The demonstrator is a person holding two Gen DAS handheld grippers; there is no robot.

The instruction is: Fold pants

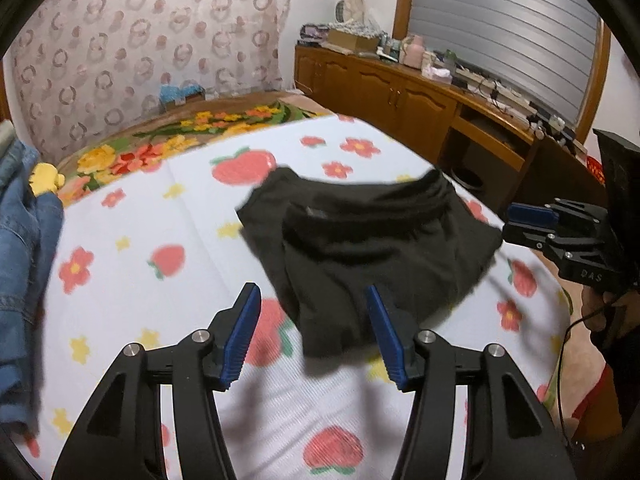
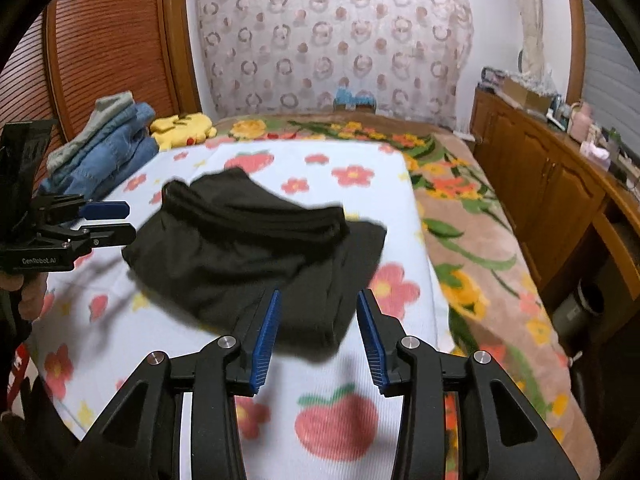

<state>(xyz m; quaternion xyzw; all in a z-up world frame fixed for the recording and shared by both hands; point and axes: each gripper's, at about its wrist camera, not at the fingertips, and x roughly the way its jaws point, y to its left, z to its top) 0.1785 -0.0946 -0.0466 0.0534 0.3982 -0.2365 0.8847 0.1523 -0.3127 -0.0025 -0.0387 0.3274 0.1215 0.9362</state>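
the black pants [image 1: 360,248] lie bunched and partly folded on the white strawberry-print blanket [image 1: 160,216] covering the bed. the left gripper [image 1: 312,336] hovers just above their near edge, jaws apart and empty. the right gripper [image 2: 316,336] hovers likewise, jaws parted, holding nothing.

Even indoor light; motion blur; fisheye-bent, dark-vignetted edges.
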